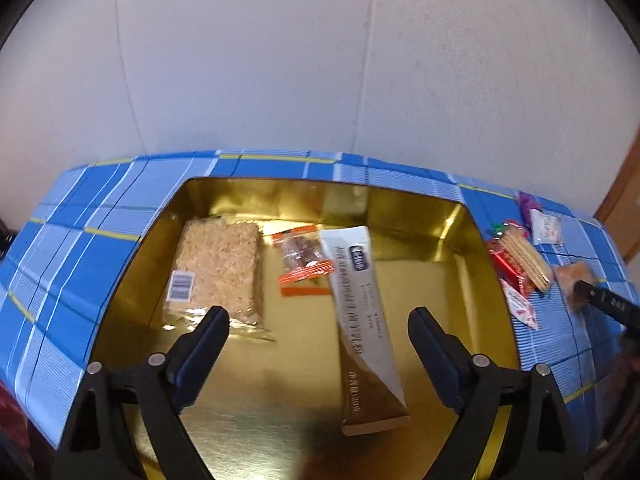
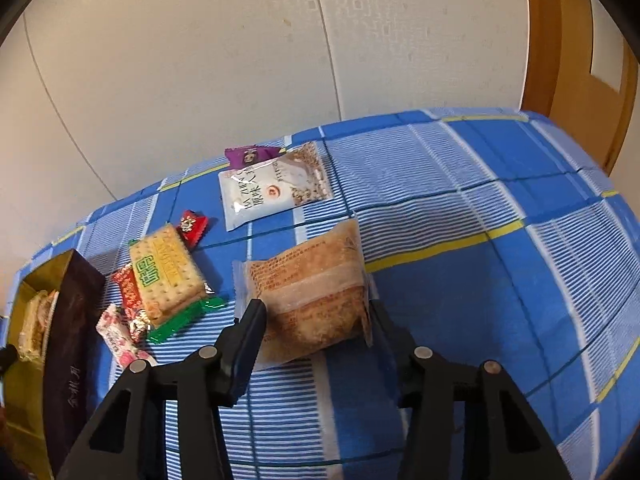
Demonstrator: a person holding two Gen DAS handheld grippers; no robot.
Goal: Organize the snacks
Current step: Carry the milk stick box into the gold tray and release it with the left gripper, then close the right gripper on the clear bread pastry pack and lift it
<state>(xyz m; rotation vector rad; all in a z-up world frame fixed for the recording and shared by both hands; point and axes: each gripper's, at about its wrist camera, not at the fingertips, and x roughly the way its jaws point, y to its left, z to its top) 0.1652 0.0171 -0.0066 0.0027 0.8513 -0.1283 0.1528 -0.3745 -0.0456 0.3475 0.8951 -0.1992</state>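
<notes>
Here, translucent pastry pkt (image 2: 310, 296), golden-brown, crinkly.

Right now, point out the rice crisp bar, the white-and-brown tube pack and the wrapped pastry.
rice crisp bar (image 1: 219, 266), left wrist view, middle of its top face.
white-and-brown tube pack (image 1: 362, 312), left wrist view, white mid-section.
wrapped pastry (image 2: 314, 294), right wrist view, centre of the wrapper.

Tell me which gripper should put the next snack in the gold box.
Right. The right gripper already straddles the wrapped pastry on the cloth, while the left gripper hangs open and empty over the gold box.
</notes>
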